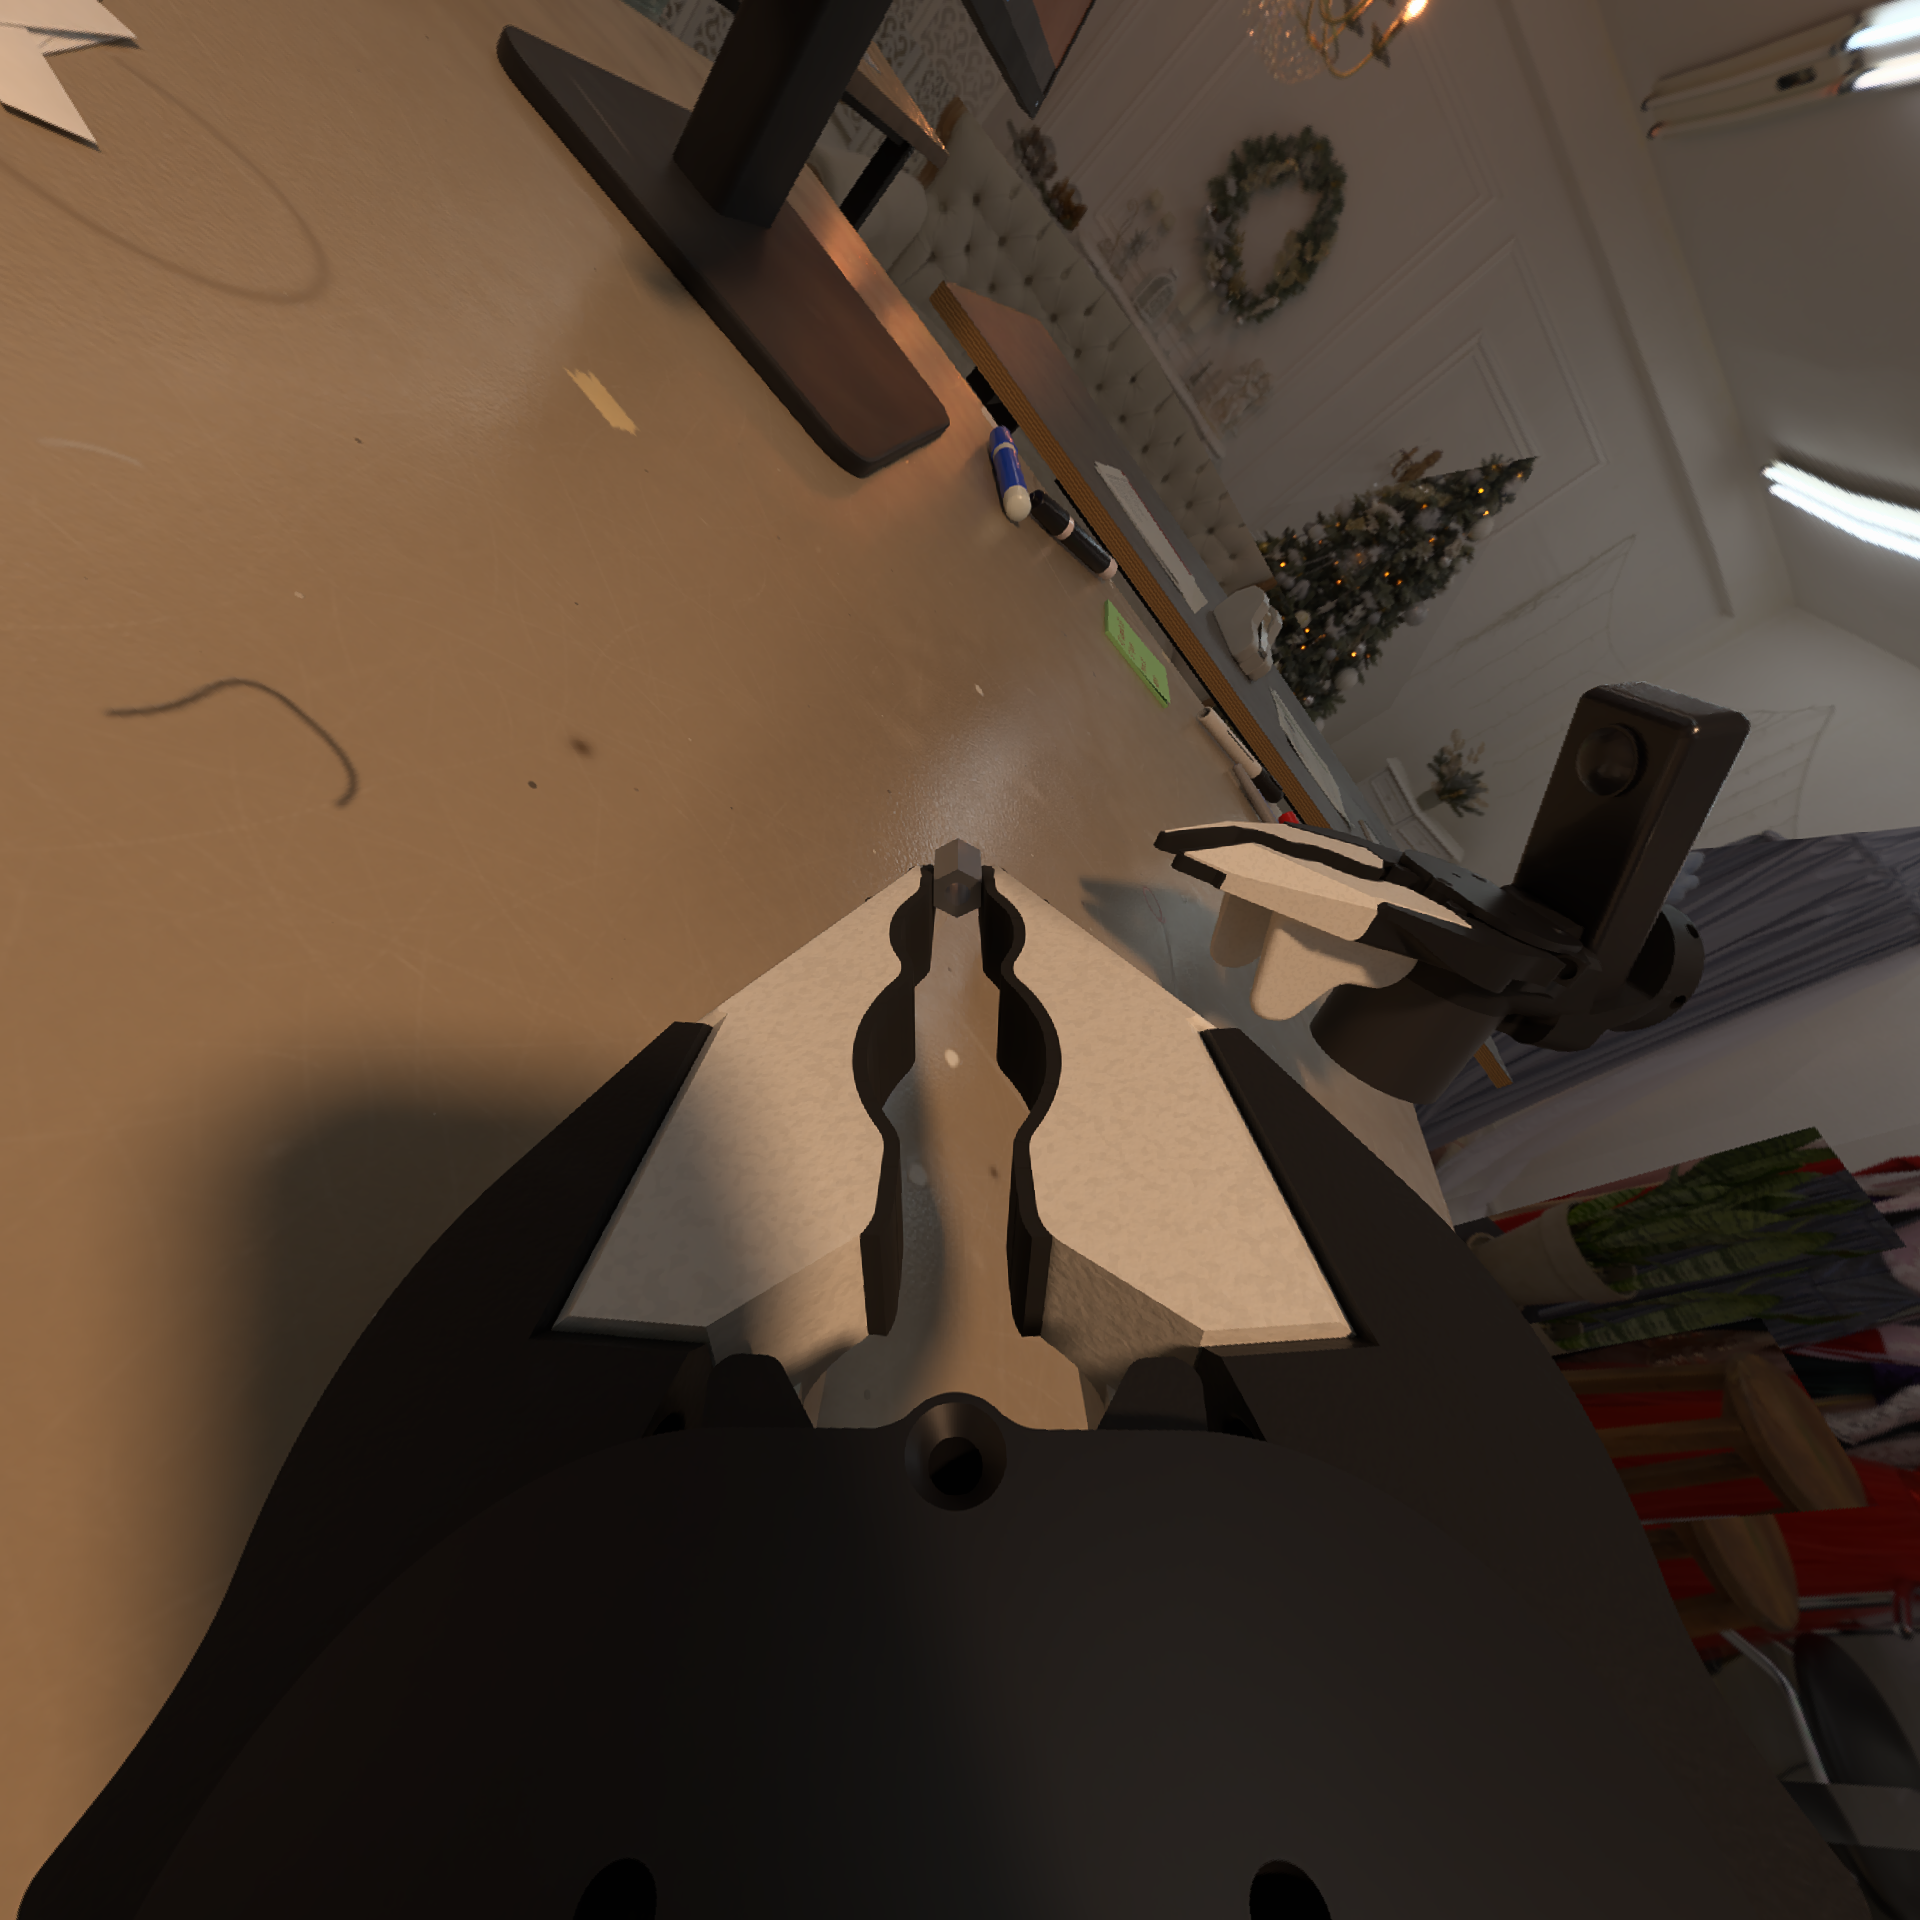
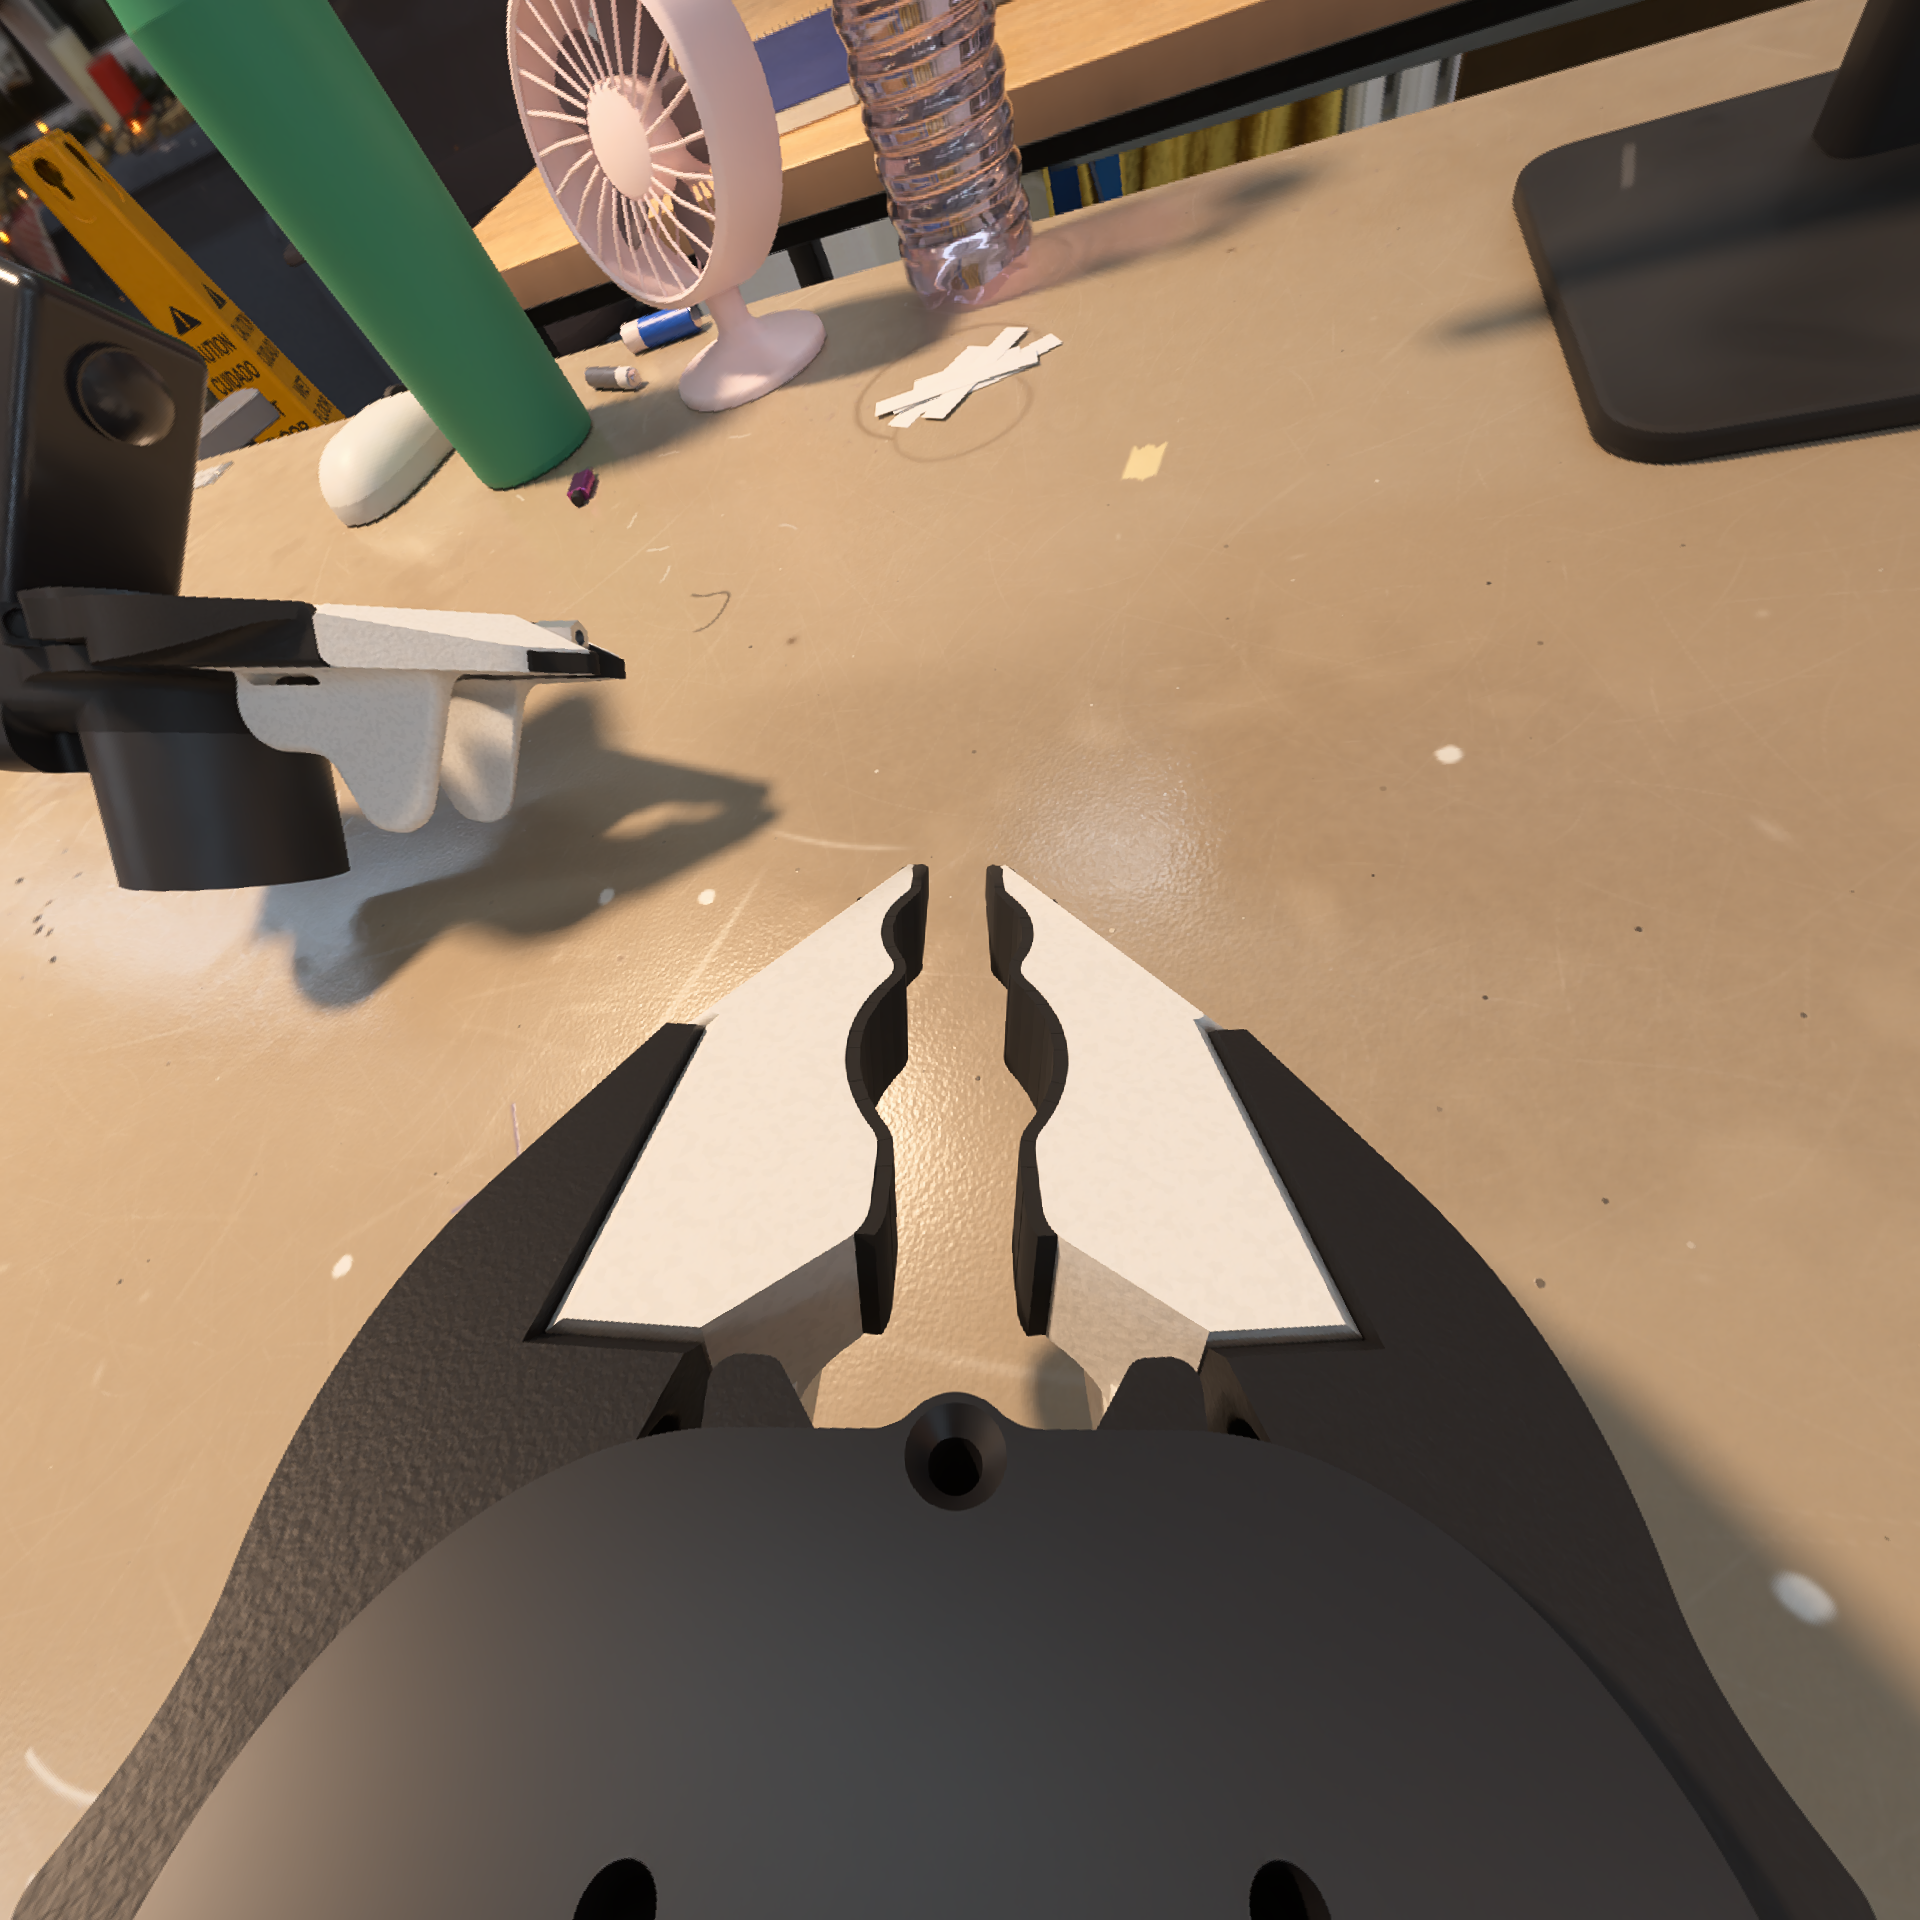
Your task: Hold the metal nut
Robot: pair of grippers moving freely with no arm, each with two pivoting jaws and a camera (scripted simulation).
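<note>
A small grey metal nut [image 1: 957,883] sits pinched between the fingertips of my left gripper [image 1: 956,881], which is shut on it and holds it just above the tan table [image 1: 416,582]. In the right wrist view the left gripper [image 2: 582,649] shows side-on at the left, with the nut [image 2: 574,631] at its tip. My right gripper [image 2: 956,883] hovers over the table with its jaws a narrow gap apart and nothing between them. It also shows in the left wrist view [image 1: 1179,850], to the right of the nut and apart from it.
A dark monitor stand [image 2: 1714,312] is at the far right. A green cylinder [image 2: 364,239], a pink fan [image 2: 644,156], a plastic bottle [image 2: 945,145], a white mouse [image 2: 374,468] and paper strips [image 2: 966,379] stand along the back. Markers [image 1: 1008,473] lie near the table edge.
</note>
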